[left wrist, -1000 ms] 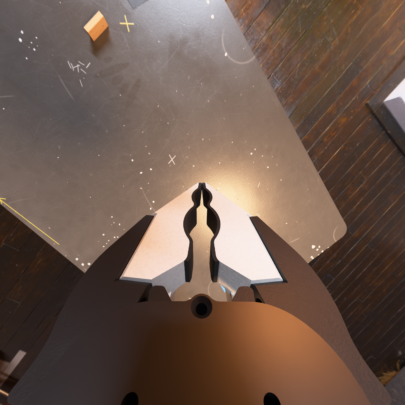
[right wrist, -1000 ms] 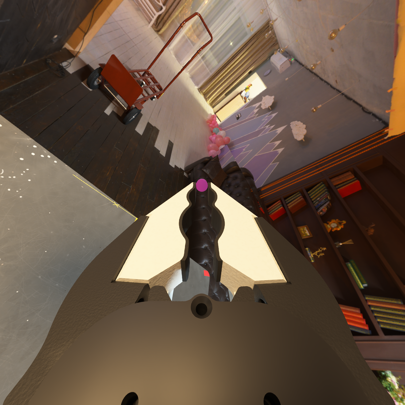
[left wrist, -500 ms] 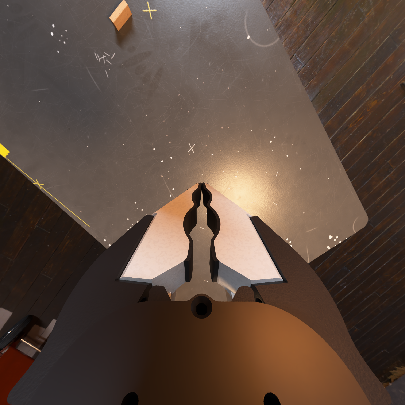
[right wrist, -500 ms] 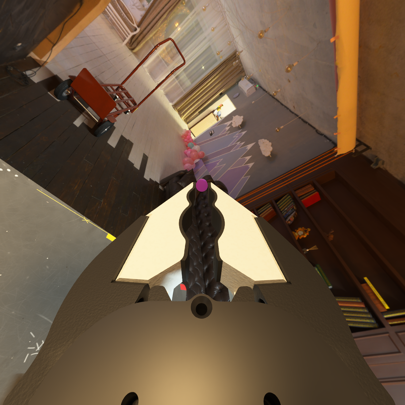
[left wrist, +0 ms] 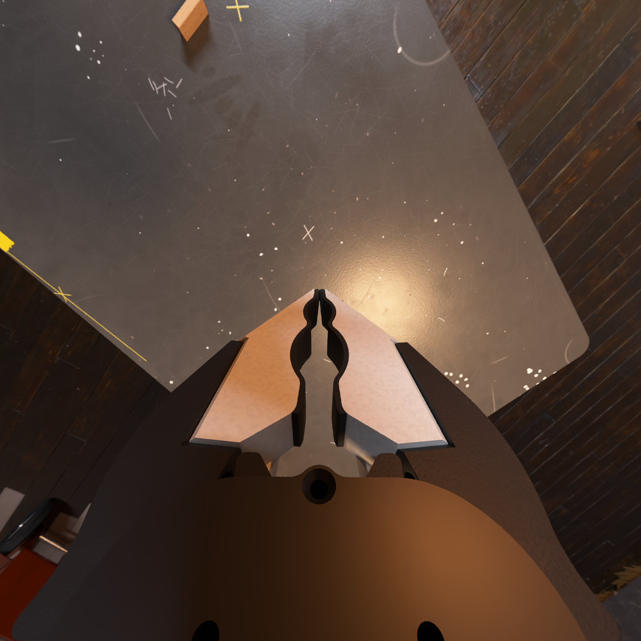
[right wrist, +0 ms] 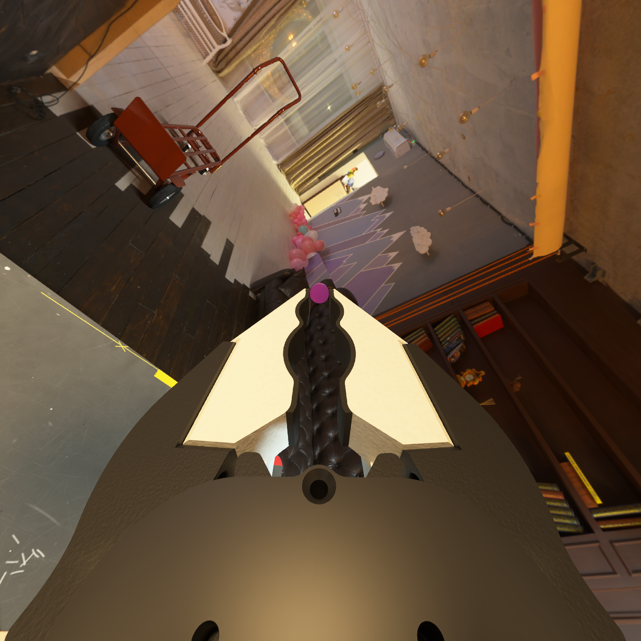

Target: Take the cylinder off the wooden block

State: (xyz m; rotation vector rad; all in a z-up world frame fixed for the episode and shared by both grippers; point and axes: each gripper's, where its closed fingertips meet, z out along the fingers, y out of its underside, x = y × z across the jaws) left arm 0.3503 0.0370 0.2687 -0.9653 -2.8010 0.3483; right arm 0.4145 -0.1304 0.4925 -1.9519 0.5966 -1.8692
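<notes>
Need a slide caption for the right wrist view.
Right gripper shut on the purple cylinder, raised beyond the table edge.

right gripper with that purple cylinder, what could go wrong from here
1. The right gripper pinches the purple cylinder only at its very fingertips, so it might slip out.
2. It points away from the table, over dark floor; a drop there could roll off.
3. The wooden block lies far from the shut left gripper, unsteadied.

From my left gripper point(left wrist: 318, 293), the dark tabletop point(left wrist: 312, 156) lies bare all the way to the wooden block point(left wrist: 190, 15) at its far edge. My right gripper point(right wrist: 319, 295) hangs beyond the table corner, nothing near it.
</notes>
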